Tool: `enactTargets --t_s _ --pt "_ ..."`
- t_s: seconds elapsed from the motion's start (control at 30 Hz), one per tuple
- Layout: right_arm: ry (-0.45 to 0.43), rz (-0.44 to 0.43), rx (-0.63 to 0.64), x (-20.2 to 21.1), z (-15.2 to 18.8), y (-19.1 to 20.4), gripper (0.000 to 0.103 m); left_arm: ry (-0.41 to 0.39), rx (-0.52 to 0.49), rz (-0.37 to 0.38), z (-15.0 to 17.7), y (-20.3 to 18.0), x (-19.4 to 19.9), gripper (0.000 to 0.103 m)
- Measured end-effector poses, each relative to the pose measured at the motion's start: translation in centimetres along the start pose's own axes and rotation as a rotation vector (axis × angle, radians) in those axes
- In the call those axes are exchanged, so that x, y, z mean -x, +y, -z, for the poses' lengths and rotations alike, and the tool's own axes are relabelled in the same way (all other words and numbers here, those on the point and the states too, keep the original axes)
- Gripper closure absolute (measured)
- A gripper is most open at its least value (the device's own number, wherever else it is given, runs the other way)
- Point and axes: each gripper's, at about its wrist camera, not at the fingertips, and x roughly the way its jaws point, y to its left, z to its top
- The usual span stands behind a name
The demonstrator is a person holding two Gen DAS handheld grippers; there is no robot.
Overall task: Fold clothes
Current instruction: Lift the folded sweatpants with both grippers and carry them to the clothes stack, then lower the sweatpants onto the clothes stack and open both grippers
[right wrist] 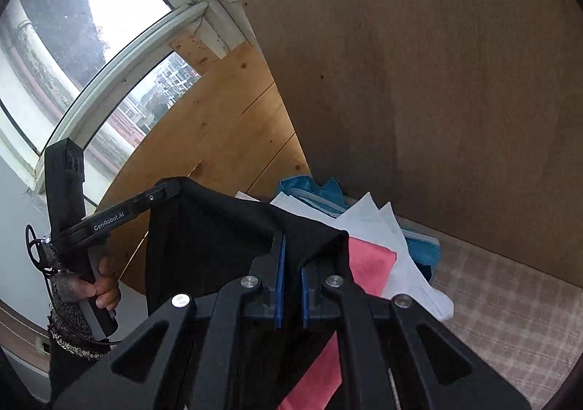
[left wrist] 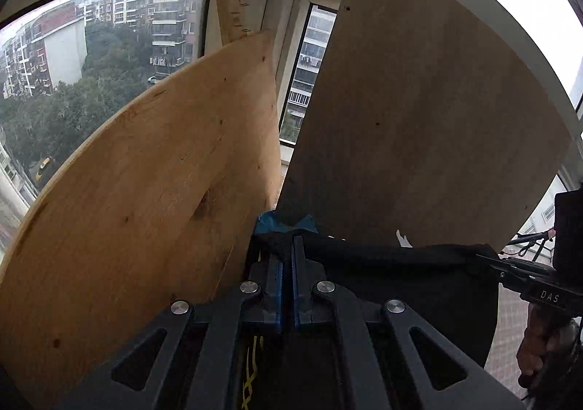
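Observation:
A black garment [right wrist: 218, 238] hangs stretched in the air between my two grippers. My left gripper [left wrist: 288, 246] is shut on one top corner of it; in the right wrist view the left gripper [right wrist: 175, 187] shows at the left with the cloth pinched at its tip. My right gripper [right wrist: 291, 249] is shut on the other top corner; in the left wrist view the right gripper [left wrist: 484, 260] shows at the right, holding the cloth's [left wrist: 382, 257] edge. Below lie a pink garment [right wrist: 368, 264], a white one [right wrist: 400, 257] and a blue one [right wrist: 313, 187].
Wooden boards [left wrist: 153, 198] and a large brown panel [right wrist: 437, 82] lean against the window wall [left wrist: 109, 38] close behind the clothes. The pile rests on a checked beige surface [right wrist: 510, 300].

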Motion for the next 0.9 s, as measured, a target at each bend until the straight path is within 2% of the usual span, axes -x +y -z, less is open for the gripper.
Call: enactTargets --t_s 0.1,0.17,0.27,0.33,0.4,0.43,0.6,0.73,0.83,0.9 --pt "0.058 -0.001 -0.022 -2.4 -0.8 -1.7 0.095 0.061 -0.028 -0.053 0.2 -0.3 -2.9 0.096" --pt "0.09 -0.068 -0.068 -2.7 -1.1 -2.9 0.092 0.074 -0.064 -0.076 0.5 -0.5 -3.6 0.096" --pt "0.133 -0.167 -0.134 -2.9 -1.5 -4.6 0.091 0.077 -0.074 -0.07 0.8 -0.1 -3.8 0.096" --pt "0.114 -0.209 -0.158 -1.7 -1.7 -5.2 0.086 0.078 -0.074 -0.076 1.0 0.2 -3.6 0.096" --pt "0.081 -0.205 -0.181 -0.1 -1.7 -5.9 0.078 0.074 -0.086 -0.087 1.3 0.2 -3.3 0.095" --pt "0.066 -0.199 -0.179 0.4 -1.6 -5.9 0.077 0.07 -0.087 -0.095 1.4 0.2 -3.0 0.094" --pt "0.009 -0.092 0.026 1.1 -0.4 -1.3 0.076 0.028 -0.089 -0.119 1.2 0.2 -1.4 0.092" --pt "-0.036 -0.006 0.19 1.7 0.5 2.3 0.076 -0.023 -0.096 -0.181 1.0 0.2 0.2 0.092" --pt "-0.066 0.057 0.301 2.0 1.2 4.8 0.076 -0.049 -0.085 -0.11 1.8 0.0 1.8 0.094" --pt "-0.053 0.082 0.284 1.5 1.2 4.2 0.076 -0.038 -0.134 -0.082 3.0 -1.0 2.0 0.094"
